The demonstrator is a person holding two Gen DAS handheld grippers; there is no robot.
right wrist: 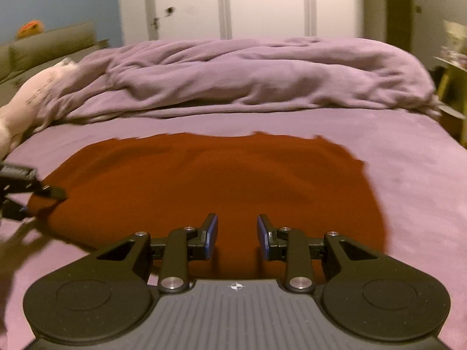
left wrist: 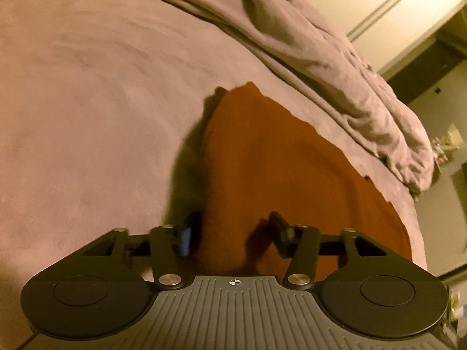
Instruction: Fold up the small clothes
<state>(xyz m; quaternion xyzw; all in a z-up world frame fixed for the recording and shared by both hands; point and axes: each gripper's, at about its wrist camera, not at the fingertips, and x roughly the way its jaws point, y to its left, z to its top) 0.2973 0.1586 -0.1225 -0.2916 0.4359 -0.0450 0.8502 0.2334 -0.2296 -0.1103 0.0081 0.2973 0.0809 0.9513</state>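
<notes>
across the middle of the bed, on its purple cover, a rust-orange garment lies spread nearly flat, its long axis running side to side as the right wrist view has it, roughly parallel to the near edge of the bed. a bunched purple duvet is heaped along the far side, well apart from the garment. the right tool hovers over the garment's near hem at about its midpoint, fingers parted with a clear gap and nothing between them; the cloth lies directly ahead of and beneath it. the left tool stands at the garment's left end, fingers spread, straddling the edge of the cloth there; its pads do not appear to press on the fabric, so no pinch is recorded. from the right wrist view the same tool shows at the left margin, its tip at the cloth's end. judgement: the fold ahead turns on that long axis. the left tool is already at one short end, nearer to a grasp; the right tool, at mid-hem, would need to travel toward the opposite end or corner before a matched lift is possible. some blur limits finer detail.
</notes>
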